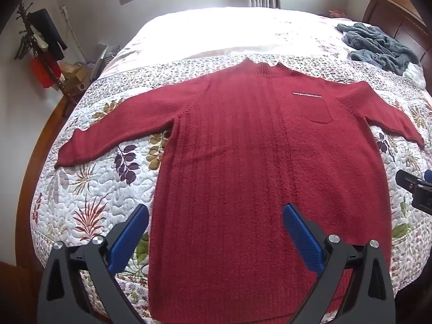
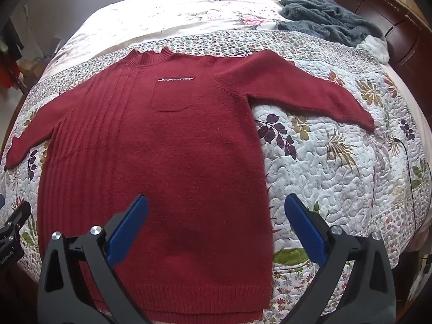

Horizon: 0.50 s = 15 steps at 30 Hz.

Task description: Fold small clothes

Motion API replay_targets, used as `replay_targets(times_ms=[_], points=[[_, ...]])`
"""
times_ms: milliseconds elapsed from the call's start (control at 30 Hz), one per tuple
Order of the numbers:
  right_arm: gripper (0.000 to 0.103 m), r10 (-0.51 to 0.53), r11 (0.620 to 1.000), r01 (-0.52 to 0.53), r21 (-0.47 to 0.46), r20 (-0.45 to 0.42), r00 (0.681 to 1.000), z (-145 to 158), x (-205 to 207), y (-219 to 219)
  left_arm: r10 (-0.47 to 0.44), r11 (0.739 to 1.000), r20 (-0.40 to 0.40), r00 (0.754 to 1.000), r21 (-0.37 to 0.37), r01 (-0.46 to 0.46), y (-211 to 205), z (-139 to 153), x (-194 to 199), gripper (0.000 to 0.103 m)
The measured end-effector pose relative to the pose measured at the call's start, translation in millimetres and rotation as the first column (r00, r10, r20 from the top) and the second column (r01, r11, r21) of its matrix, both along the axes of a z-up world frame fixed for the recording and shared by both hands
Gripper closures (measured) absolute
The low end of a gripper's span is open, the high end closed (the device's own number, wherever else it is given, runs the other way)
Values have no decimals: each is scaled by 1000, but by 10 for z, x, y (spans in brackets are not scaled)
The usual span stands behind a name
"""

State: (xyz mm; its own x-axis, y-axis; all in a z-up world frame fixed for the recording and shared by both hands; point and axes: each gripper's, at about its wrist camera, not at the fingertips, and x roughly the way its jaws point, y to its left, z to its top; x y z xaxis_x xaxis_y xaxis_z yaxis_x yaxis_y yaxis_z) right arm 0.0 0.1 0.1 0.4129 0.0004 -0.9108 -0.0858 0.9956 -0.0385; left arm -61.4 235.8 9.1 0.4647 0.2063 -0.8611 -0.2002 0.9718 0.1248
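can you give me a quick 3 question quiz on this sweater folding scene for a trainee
1. True or false: the red sweater lies spread flat on the quilt with both sleeves out to the sides.
2. Which side of the sweater's chest, as seen in the pictures, carries the pocket: A left, B right, C neither?
3. What lies bunched on the bed near the headboard?

Key
1. True.
2. B.
3. A grey fuzzy garment. Both the left gripper and the right gripper stand open over the hem end, holding nothing.
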Motion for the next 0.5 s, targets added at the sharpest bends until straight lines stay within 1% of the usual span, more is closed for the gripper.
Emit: replay_targets(times_ms=[500], points=[[3, 2, 1000, -2, 0, 5, 1000, 28, 42, 62, 3, 1000, 1, 1000, 9, -3, 10, 13, -2, 4]])
